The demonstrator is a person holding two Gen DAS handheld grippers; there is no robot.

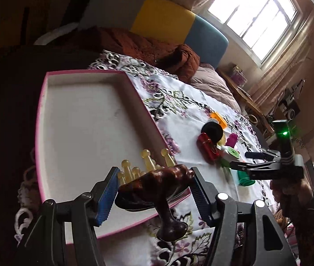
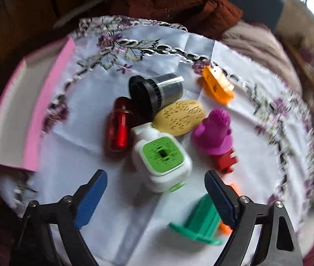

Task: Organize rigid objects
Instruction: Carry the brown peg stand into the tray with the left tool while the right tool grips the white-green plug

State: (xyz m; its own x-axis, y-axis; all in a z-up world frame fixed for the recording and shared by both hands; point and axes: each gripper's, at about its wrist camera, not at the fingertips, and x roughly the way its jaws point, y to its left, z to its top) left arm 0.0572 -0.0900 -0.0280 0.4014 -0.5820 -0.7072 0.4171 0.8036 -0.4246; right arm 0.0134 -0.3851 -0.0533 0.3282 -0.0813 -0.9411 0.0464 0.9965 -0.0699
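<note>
My left gripper (image 1: 154,173) is shut on a dark brown carved wooden piece (image 1: 157,181), which hangs over the near corner of a pink-rimmed white box (image 1: 79,122). Several pale yellow pawn-shaped pieces (image 1: 146,157) stand in that corner. My right gripper (image 2: 156,174) is open and points down at a cluster on the cloth. In it are a white and green device (image 2: 161,157), a red translucent piece (image 2: 118,128), a black jar (image 2: 154,88), a yellow oval (image 2: 180,116) and a magenta piece (image 2: 212,130). A green flanged piece (image 2: 199,223) lies under its right finger. Nothing touches its pads.
An orange clip (image 2: 218,84) and a small red block (image 2: 225,160) lie at the cluster's edge. The flowered white cloth (image 2: 90,146) covers the table. Behind it are a rust blanket (image 1: 134,44), a bed and a window (image 1: 252,15). The pink box (image 2: 53,102) is to the left of the cluster.
</note>
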